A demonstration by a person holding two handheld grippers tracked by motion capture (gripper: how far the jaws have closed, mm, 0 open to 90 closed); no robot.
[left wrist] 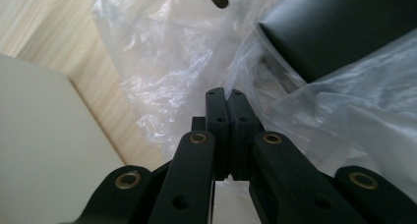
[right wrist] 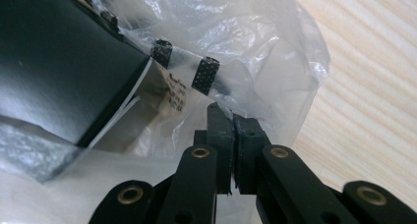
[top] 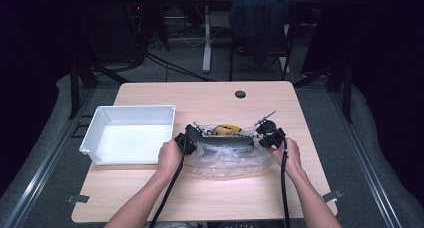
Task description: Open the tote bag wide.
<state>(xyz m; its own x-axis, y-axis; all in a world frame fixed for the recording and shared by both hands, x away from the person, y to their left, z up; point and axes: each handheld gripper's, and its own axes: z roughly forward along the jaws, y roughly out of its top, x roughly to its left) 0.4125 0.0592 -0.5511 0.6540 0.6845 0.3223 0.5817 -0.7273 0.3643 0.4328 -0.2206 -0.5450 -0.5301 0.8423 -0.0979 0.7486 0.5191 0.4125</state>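
Both hands [top: 170, 155] low, gripping bag [top: 225, 160]

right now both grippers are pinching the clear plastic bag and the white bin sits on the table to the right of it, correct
Not quite. The white bin sits to the left of the clear plastic bag, as the high view shows. The rest holds: the left gripper and right gripper are both shut on the bag.
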